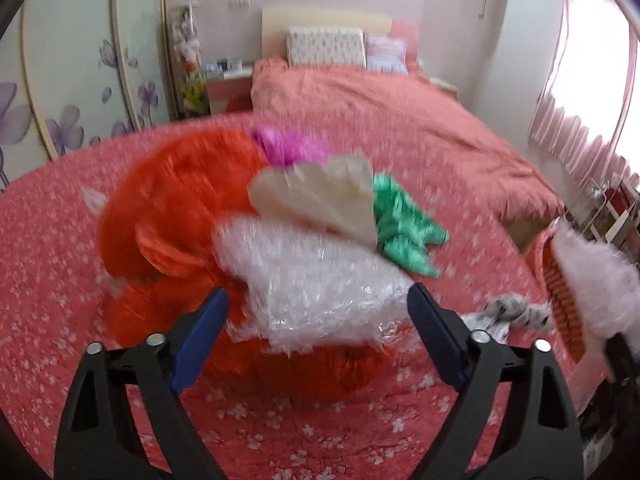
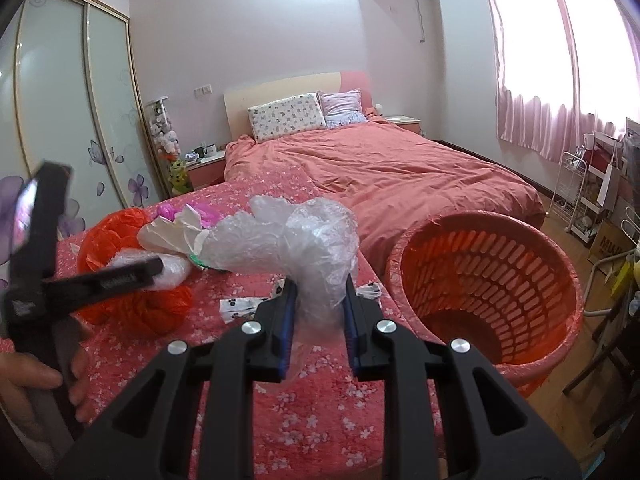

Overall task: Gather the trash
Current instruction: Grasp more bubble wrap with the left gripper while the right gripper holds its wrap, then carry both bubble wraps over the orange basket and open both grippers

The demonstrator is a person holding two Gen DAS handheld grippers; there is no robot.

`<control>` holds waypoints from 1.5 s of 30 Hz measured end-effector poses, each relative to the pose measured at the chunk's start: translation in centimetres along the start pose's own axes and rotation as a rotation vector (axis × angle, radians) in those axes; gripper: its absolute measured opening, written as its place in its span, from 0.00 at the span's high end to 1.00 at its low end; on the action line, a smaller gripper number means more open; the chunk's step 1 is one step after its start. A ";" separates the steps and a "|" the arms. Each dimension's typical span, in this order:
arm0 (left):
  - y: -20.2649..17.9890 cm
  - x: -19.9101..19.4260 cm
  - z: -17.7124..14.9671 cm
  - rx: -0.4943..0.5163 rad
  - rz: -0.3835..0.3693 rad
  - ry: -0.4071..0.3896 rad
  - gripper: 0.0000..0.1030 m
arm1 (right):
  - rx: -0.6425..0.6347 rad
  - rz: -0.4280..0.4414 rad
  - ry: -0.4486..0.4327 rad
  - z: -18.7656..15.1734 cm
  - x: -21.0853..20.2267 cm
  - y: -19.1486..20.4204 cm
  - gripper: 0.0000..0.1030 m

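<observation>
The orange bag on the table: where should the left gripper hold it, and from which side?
Grip the orange bag at its crumpled near-left folds, coming from the front-left with the open left gripper. The bubble wrap and cream bag cover its right side.

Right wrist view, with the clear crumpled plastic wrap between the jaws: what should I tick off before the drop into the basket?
1. Grip on the clear crumpled plastic wrap: ok, the right gripper has its jaws closed on the lower part.
2. Orange slotted plastic basket open: ok, the mouth faces up and is unobstructed.
3. Wrap over the basket: not ok, it hangs above the pink floral table cover, left of the rim.
4. Left gripper out of the way: ok, it is open over the bubble wrap sheet on the orange plastic bag.
5. Basket contents: cannot tell.
</observation>
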State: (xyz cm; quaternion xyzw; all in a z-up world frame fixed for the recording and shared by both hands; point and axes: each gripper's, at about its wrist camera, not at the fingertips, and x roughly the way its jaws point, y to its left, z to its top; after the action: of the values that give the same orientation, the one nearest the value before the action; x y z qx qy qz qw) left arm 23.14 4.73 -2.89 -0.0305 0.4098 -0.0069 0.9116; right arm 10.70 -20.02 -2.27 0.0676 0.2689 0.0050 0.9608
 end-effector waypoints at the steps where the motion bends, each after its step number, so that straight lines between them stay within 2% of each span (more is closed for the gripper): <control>1: 0.0 0.2 -0.3 -0.004 -0.004 0.014 0.25 | 0.000 0.001 0.003 -0.1 0.1 -0.1 0.78; 2: 0.1 0.4 -0.5 -0.009 -0.010 0.026 0.33 | 0.001 0.002 0.004 -0.1 0.1 -0.1 0.78; 4: 0.4 0.6 -0.9 -0.025 -0.036 0.040 0.43 | 0.001 0.004 0.006 -0.1 0.2 -0.2 0.78; 7: 0.6 -0.3 -1.2 -0.029 -0.058 0.005 0.60 | -0.003 0.002 0.005 -0.2 0.2 -0.2 0.78; 13: 1.0 -2.5 -0.7 -0.024 -0.099 -0.070 0.79 | 0.001 0.001 -0.003 -0.1 0.0 -0.5 0.78; 23: 0.7 -4.5 0.0 0.007 -0.111 -0.172 0.88 | 0.007 0.006 -0.020 0.1 -0.6 -0.7 0.78; 27: 0.4 -5.9 0.3 0.014 -0.138 -0.208 0.89 | 0.011 0.005 -0.033 0.3 -1.0 -1.0 0.78; 33: -1.3 -7.6 0.6 0.038 -0.206 -0.255 0.89 | 0.020 -0.003 -0.052 0.7 -1.6 -1.9 0.78; 45: -6.7 -8.5 0.4 0.130 -0.355 -0.275 0.89 | 0.067 -0.080 -0.119 1.9 -3.3 -6.1 0.78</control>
State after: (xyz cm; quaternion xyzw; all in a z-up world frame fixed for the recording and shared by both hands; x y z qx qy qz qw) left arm 17.89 -1.63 4.10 -0.0440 0.2686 -0.1893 0.9434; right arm 8.66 -26.49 0.21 0.0890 0.2140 -0.0466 0.9717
